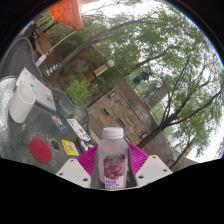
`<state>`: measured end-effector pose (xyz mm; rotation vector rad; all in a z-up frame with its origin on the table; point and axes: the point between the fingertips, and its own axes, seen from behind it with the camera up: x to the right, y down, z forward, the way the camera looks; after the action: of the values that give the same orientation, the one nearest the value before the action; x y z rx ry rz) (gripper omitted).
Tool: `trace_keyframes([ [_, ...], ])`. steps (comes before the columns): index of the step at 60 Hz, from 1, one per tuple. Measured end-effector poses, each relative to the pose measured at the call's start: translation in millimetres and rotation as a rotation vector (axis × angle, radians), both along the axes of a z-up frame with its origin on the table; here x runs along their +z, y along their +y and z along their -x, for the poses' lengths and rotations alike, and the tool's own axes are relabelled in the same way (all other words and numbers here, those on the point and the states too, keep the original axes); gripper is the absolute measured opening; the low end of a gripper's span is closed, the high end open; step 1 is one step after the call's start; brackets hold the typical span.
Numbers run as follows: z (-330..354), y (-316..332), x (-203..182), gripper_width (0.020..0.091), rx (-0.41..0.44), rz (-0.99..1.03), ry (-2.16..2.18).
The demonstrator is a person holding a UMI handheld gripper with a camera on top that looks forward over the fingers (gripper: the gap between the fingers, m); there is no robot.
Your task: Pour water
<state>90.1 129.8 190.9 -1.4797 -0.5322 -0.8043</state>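
1. Low centre of the frame: the gripper (112, 163) has its jaws closed on a bottle (113, 161) with a white cap and pink label.
2. At left, a tilted worktop (40, 130) carries a white cup (22, 101) and a red disc (40, 150).
3. Trees (150, 50) fill the upper right.

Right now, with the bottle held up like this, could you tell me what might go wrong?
1. The bottle sits between the tongs, lifted; a loose grip could drop it.
2. The white cup stands well off beyond them on the table, so pouring early would probably spill onto the items there.
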Motion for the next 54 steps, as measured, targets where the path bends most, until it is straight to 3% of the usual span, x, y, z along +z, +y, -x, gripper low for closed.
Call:
trace_keyframes([
  [10, 147.2, 3.3, 17.8, 0.0448, 0.155, 0.026, -0.656],
  [16, 194.2, 10.0, -2.0, 0.0447, 0.228, 0.036, -1.004],
  [24, 225.7, 16.7, -19.9, 0.0448, 0.254, 0.054, -1.46],
  [43, 229.8, 12.4, -24.1, 0.0451, 0.273, 0.07, -1.583],
  [49, 234.9, 13.9, 5.8, 0.045, 0.269, 0.023, -1.383],
  [54, 227.0, 9.0, 54.7, 0.0449, 0.239, -0.033, -1.045],
])
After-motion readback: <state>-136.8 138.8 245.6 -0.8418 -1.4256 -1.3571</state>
